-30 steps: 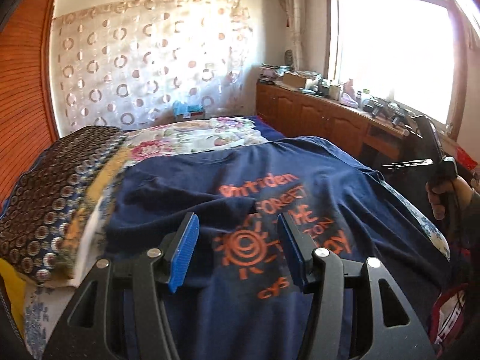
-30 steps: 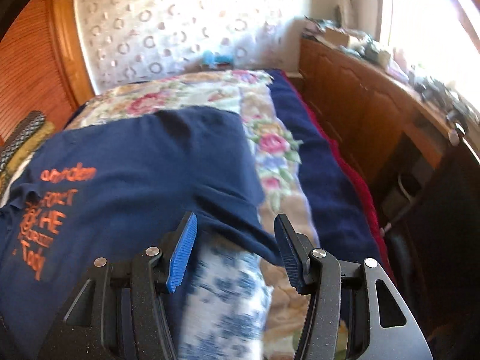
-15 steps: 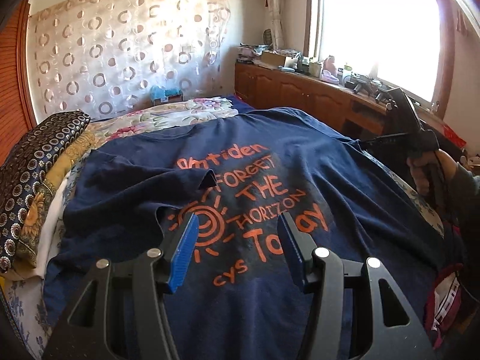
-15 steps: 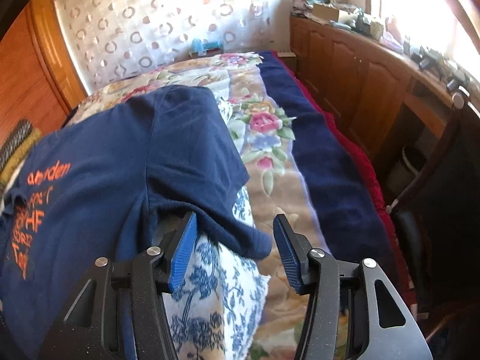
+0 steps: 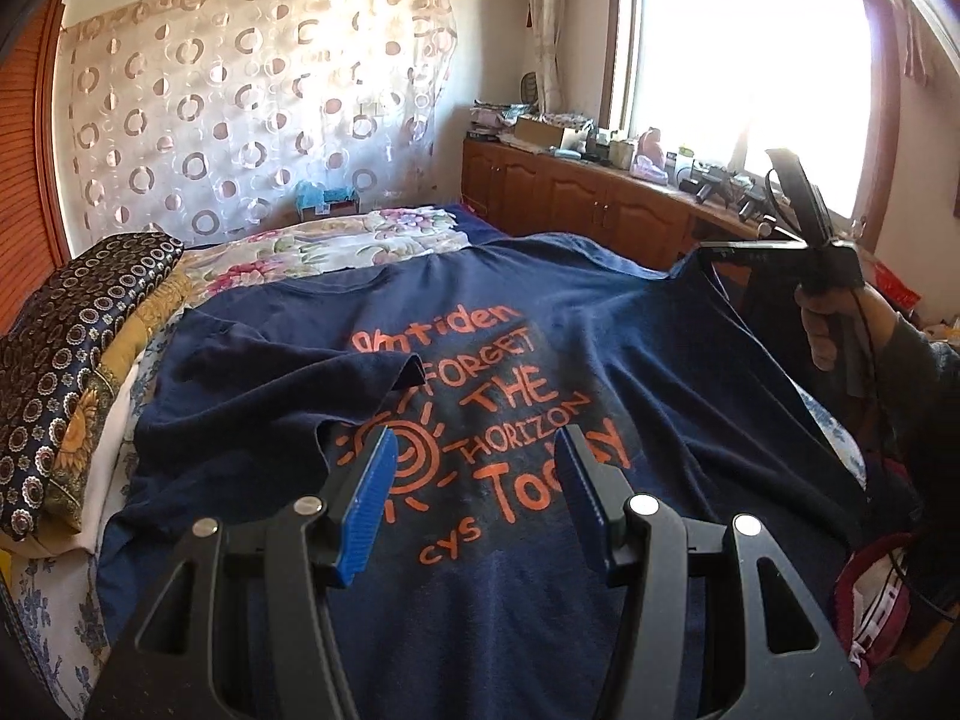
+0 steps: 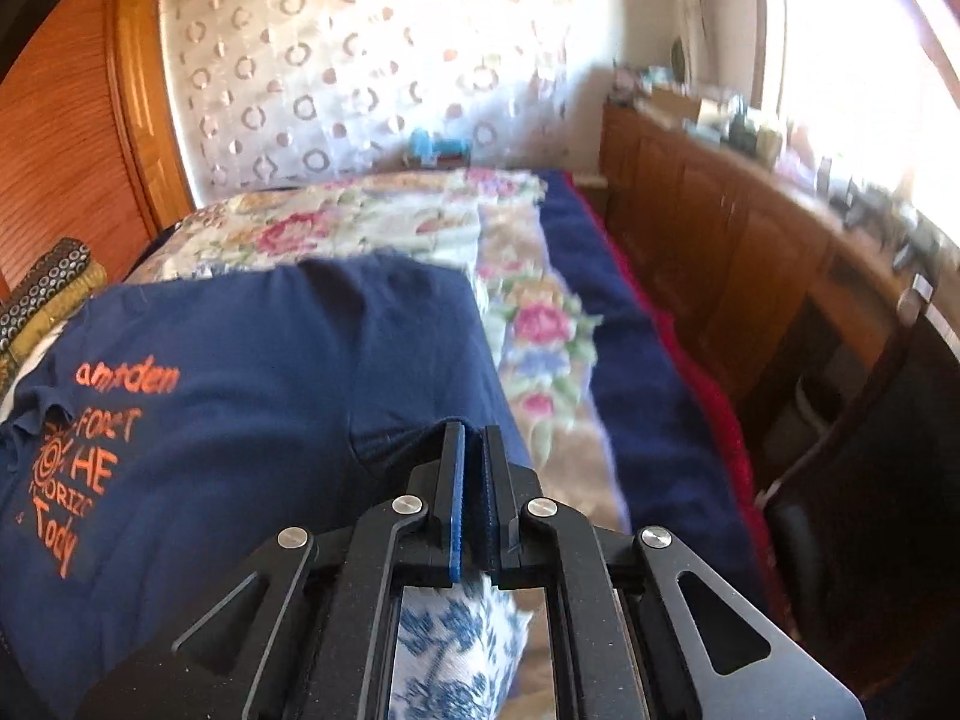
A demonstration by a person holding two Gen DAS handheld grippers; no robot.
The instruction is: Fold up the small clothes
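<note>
At the bottom centre of my right wrist view, the right tongs (image 6: 473, 450) are pressed together, pinching the edge of the one navy T-shirt (image 6: 240, 420); blue fabric sits between the pads. From the left wrist view I see the same tongs at the right edge of the frame, gripped by a hand (image 5: 831, 324) in a dark sleeve and held above the bed (image 5: 360, 240), the shirt's edge pulled up taut toward them. My left tongs (image 5: 474, 474) stand spread at lower centre, angled downward over the orange print, with nothing between the two blue pads (image 5: 369, 510). I count one shirt, lying spread print-up across the middle of the bed, one sleeve folded in at left of the print. One stack of folded patterned bedding (image 5: 66, 360) lies at the left edge.
</note>
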